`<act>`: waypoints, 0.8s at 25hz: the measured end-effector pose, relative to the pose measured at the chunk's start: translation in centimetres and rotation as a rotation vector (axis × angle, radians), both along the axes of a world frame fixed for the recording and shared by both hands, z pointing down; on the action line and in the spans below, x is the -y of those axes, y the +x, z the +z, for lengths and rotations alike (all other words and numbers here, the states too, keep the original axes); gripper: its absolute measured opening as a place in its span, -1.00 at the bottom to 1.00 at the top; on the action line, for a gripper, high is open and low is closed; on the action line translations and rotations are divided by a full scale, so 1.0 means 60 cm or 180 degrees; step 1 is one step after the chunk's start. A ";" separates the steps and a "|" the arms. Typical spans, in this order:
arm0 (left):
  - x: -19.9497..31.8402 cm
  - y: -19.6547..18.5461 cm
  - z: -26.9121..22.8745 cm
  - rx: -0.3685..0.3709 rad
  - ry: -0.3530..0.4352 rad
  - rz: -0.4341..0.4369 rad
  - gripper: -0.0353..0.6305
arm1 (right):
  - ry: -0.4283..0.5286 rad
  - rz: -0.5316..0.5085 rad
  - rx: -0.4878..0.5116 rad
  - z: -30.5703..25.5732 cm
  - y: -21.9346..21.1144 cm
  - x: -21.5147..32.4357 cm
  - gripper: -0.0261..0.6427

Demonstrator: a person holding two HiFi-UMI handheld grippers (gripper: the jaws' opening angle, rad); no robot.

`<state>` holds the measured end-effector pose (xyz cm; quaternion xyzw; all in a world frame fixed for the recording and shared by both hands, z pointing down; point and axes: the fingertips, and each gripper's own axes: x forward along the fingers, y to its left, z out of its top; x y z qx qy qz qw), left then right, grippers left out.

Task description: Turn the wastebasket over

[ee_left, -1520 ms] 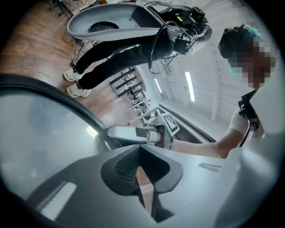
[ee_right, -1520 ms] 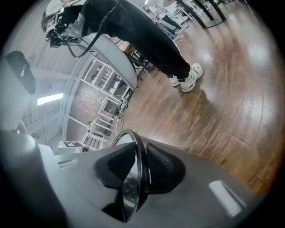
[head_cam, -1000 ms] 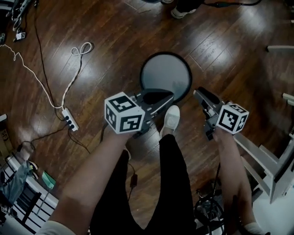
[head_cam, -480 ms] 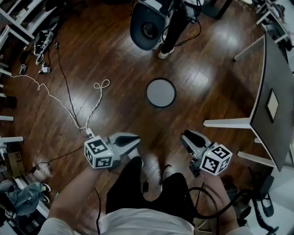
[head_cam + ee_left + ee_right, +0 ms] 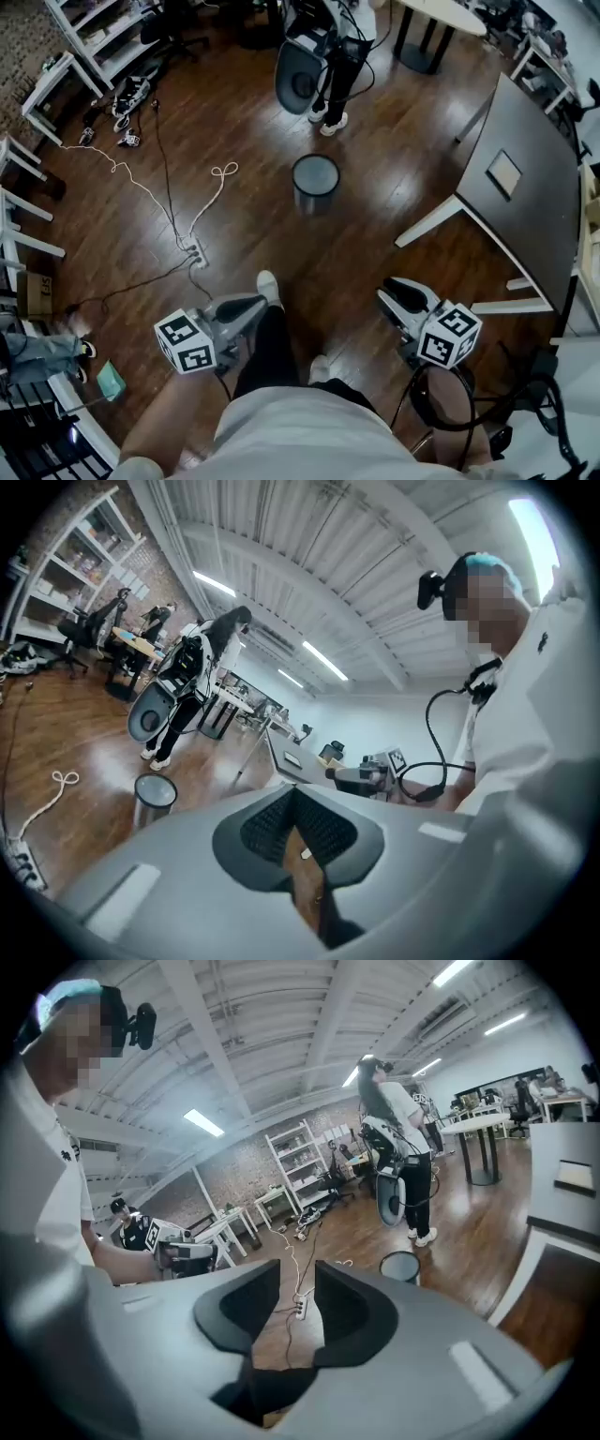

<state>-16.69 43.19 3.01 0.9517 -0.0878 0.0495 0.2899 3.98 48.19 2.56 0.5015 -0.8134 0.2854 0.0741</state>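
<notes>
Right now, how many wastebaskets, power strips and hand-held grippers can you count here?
Wastebasket: 1
Power strip: 1
Grippers: 2 (left gripper shut, empty; right gripper jaws opening, nothing between them)
Total: 4

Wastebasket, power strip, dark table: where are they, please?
wastebasket (image 5: 315, 175), head view, on its round top face.
power strip (image 5: 196, 252), head view, on the middle of its white body.
dark table (image 5: 539, 216), head view, on a bare part of the tabletop.

Wastebasket (image 5: 315, 182) btw power strip (image 5: 195, 252) left & table (image 5: 530, 192) right.
</notes>
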 end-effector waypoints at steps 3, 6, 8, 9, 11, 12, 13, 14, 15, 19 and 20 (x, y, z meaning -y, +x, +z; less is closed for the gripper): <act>-0.084 -0.027 -0.039 -0.0021 -0.0040 -0.0066 -0.89 | -0.0038 0.0045 0.0010 -0.020 0.002 -0.098 -0.56; -0.123 -0.064 -0.074 0.0007 0.0044 -0.0125 -0.89 | 0.0049 0.0006 -0.0054 -0.044 -0.017 -0.153 -0.56; -0.135 -0.076 -0.092 0.0028 0.0111 -0.0110 -0.89 | 0.0139 0.0036 -0.0028 -0.056 -0.029 -0.173 -0.56; -0.140 -0.077 -0.100 0.0047 0.0164 -0.0079 -0.89 | 0.0177 0.0063 0.0000 -0.060 -0.034 -0.182 -0.56; -0.152 -0.078 -0.114 0.0080 0.0295 0.0008 -0.89 | 0.0239 0.0109 0.0036 -0.069 -0.047 -0.200 -0.55; -0.160 -0.079 -0.122 0.0075 0.0355 0.0049 -0.89 | 0.0265 0.0122 0.0035 -0.075 -0.055 -0.210 -0.55; -0.168 -0.080 -0.129 0.0051 0.0406 0.0085 -0.89 | 0.0290 0.0128 0.0019 -0.080 -0.063 -0.221 -0.55; -0.176 -0.083 -0.135 0.0013 0.0447 0.0117 -0.89 | 0.0316 0.0131 -0.0011 -0.085 -0.072 -0.230 -0.55; -0.182 -0.086 -0.140 -0.0028 0.0484 0.0146 -0.89 | 0.0342 0.0130 -0.0049 -0.089 -0.082 -0.237 -0.55; -0.203 -0.127 -0.148 -0.0176 0.0559 0.0228 -0.89 | 0.0434 0.0130 -0.0189 -0.103 -0.150 -0.250 -0.55; -0.206 -0.140 -0.148 -0.0200 0.0566 0.0258 -0.89 | 0.0454 0.0144 -0.0234 -0.107 -0.169 -0.249 -0.55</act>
